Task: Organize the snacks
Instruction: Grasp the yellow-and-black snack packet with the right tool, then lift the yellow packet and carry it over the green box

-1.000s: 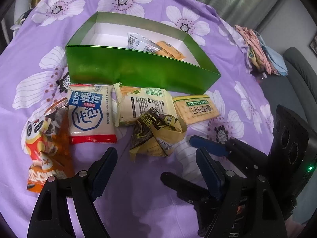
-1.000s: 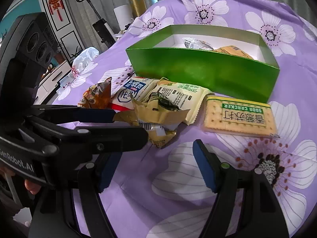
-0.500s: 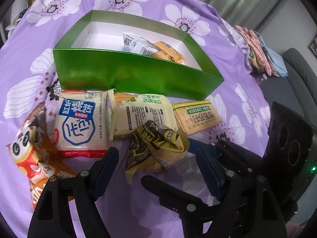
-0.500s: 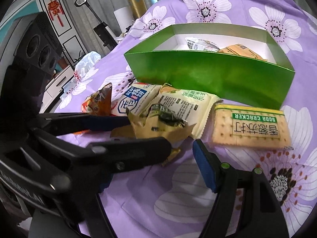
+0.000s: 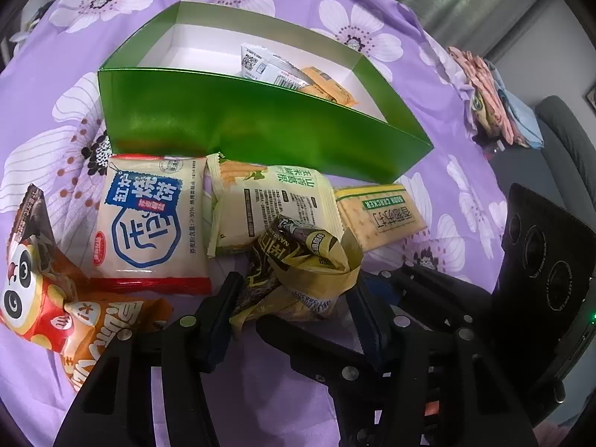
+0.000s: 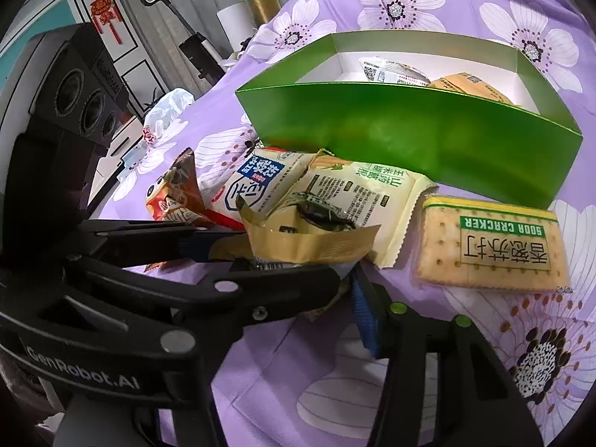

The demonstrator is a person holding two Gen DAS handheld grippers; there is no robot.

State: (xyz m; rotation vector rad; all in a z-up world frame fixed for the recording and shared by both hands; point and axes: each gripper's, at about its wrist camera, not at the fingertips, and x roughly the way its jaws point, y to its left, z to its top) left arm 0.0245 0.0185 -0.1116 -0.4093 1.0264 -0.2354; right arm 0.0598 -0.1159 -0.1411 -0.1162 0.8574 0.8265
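Note:
A crumpled yellow-brown snack packet [image 5: 301, 260] lies on the purple flowered cloth in front of the green box [image 5: 260, 126]. My left gripper [image 5: 294, 287] is closing, and both pads touch this packet's sides. My right gripper [image 6: 298, 298] comes in from the right and is closing too. Its blue right pad [image 6: 363, 316] stands by the packet's lower corner, and its other finger is hidden behind the left gripper. Around them lie a soda cracker pack [image 5: 380, 216], a pale green packet [image 5: 268, 201], a white-and-blue packet [image 5: 149, 219] and an orange panda packet [image 5: 41, 298].
Inside the green box are a white packet [image 5: 268, 67] and an orange-yellow packet [image 5: 327, 89]. Folded clothes [image 5: 491, 93] sit at the cloth's right edge beside a grey seat [image 5: 566, 141]. A white plastic bag [image 6: 167, 111] and a vacuum [image 6: 193, 48] stand off to the left.
Both pairs of jaws have narrowed. The left gripper has come forward around the crumpled packet, which earlier lay ahead of its open jaws. The right gripper has edged in toward the same packet.

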